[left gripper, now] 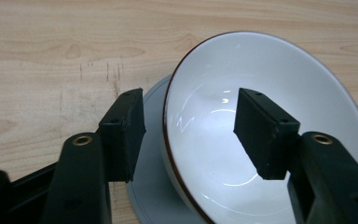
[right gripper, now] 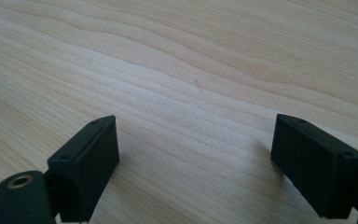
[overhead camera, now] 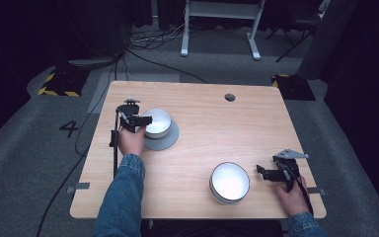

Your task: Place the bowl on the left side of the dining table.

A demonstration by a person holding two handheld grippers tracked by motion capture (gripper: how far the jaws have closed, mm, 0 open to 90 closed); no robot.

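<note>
A white bowl (overhead camera: 159, 121) with a thin dark rim stands on a grey plate (overhead camera: 171, 140) at the table's left. My left gripper (overhead camera: 146, 120) is open and straddles the bowl's near rim. In the left gripper view one jaw is outside the bowl (left gripper: 279, 74), over the plate (left gripper: 151, 196), and the other hangs inside it, with the left gripper (left gripper: 190, 126) not pinching the rim. A second white bowl (overhead camera: 229, 182) sits near the front edge. To its right, my right gripper (overhead camera: 262, 171) is open over bare wood, with nothing between the jaws of the right gripper (right gripper: 196, 149).
The wooden table (overhead camera: 212, 133) has a round cable hole (overhead camera: 230, 97) near its far edge. A black cable (overhead camera: 114, 148) trails from the left gripper down the table's left side. Grey floor and desk legs lie beyond.
</note>
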